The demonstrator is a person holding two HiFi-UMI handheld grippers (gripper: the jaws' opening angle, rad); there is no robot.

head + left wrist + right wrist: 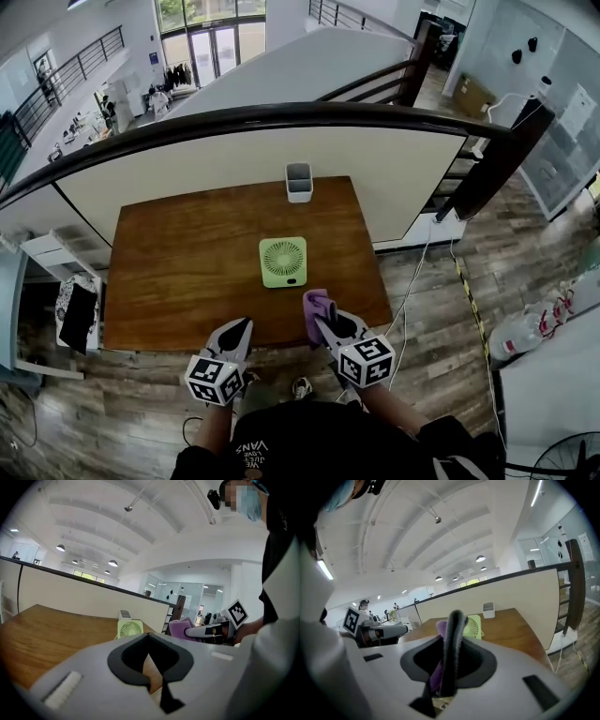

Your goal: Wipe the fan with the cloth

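Note:
A small light-green fan (283, 262) lies flat in the middle of the brown wooden table (178, 272); it also shows ahead in the left gripper view as the fan (129, 628) and behind the jaws as the fan (474, 626). My right gripper (320, 322) is shut on a purple cloth (315, 309), just near of the fan at the table's front edge. The cloth (440, 629) sticks out between the closed jaws. My left gripper (242, 325) is shut and empty, over the front edge, left of the right one.
A white-grey square holder (298, 182) stands at the table's far edge, against a low white wall with a dark handrail (281, 117). A white cable (412, 281) runs over the wooden floor at the right. A shelf unit (56, 281) stands left of the table.

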